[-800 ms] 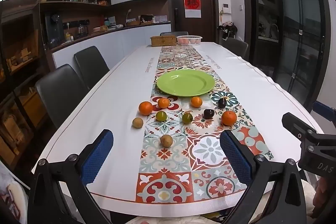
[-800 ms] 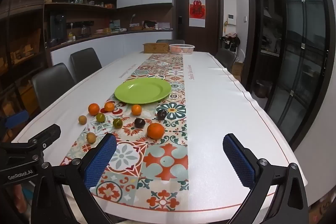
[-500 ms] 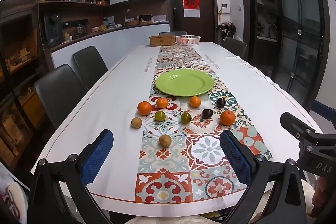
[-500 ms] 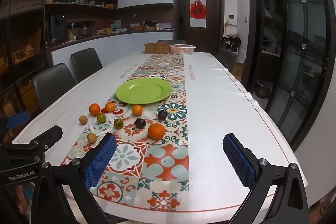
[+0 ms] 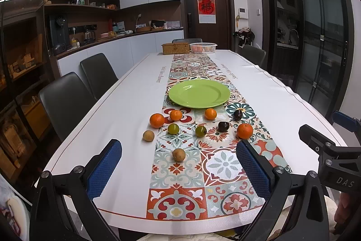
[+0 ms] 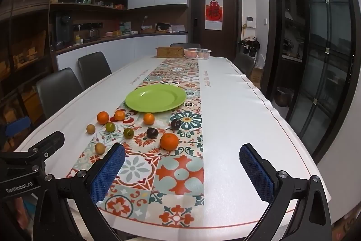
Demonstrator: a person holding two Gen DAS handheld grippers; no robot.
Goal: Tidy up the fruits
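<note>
An empty green plate [image 5: 199,93] [image 6: 155,97] sits on the patterned runner [image 5: 216,164] of a long white table. Several small fruits lie loose in front of it: oranges [image 5: 157,120] [image 5: 244,130] [image 6: 169,141], green fruits [image 5: 173,128] [image 6: 128,132], dark plums [image 5: 223,126] [image 6: 152,132] and tan round fruits [image 5: 179,154] [image 6: 100,148]. My left gripper [image 5: 178,162] is open and empty above the table's near end, short of the fruits. My right gripper [image 6: 181,167] is open and empty, to the right of it.
A wicker box [image 5: 176,48] and a white basket [image 5: 203,47] stand at the table's far end. Dark chairs [image 5: 65,96] line the left side, with more at the far right [image 6: 244,63]. The white table edge [image 6: 291,119] runs along the right.
Both grippers have drifted slightly; the view has shifted a little. Both stay open and empty. The fruits have not moved.
</note>
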